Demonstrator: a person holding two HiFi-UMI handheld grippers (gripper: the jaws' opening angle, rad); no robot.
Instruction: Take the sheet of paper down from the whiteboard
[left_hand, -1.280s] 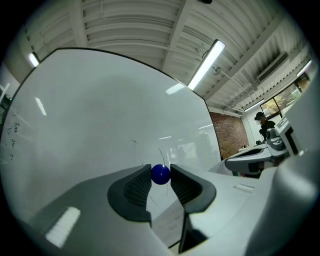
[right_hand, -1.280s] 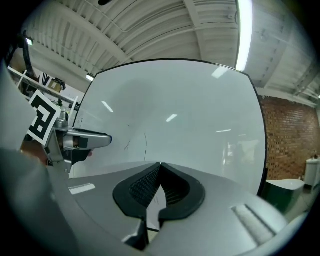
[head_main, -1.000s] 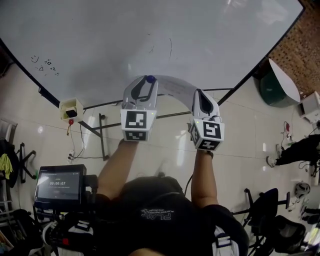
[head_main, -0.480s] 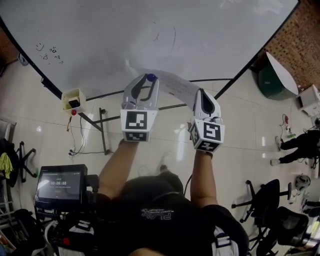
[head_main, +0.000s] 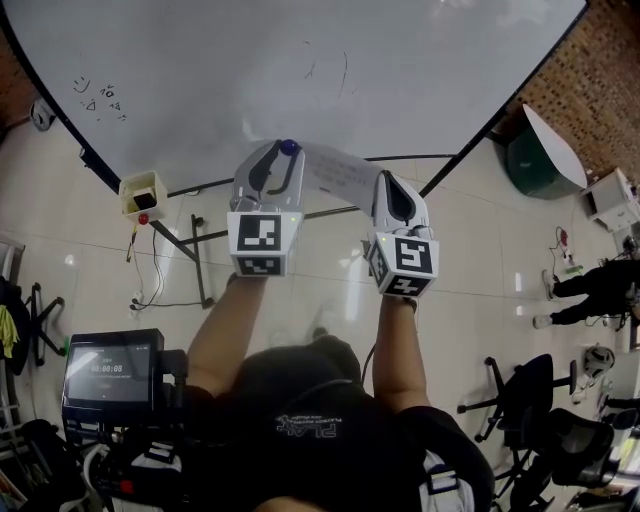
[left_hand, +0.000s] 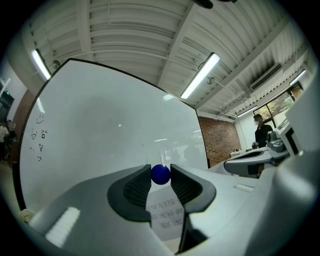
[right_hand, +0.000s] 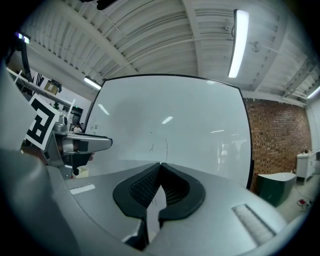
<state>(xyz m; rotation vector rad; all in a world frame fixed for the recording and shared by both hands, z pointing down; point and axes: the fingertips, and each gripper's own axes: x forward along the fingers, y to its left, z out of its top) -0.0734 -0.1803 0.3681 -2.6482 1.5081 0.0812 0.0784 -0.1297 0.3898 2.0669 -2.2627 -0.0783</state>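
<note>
The left gripper (head_main: 287, 153) has its jaws pinching a blue magnet (left_hand: 160, 174). The right gripper (head_main: 384, 182) has its jaws pressed on the sheet of paper (head_main: 335, 172), which hangs between them, just near of the whiteboard (head_main: 300, 70). Better to draw both hands back evenly, so it does not tear.

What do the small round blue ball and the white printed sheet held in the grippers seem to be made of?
Small round blue ball: probably plastic, perhaps over a magnet; smooth, evenly coloured, with little shine. White printed sheet: thin matte paper; it bends in a soft curve and carries dark print.
</note>
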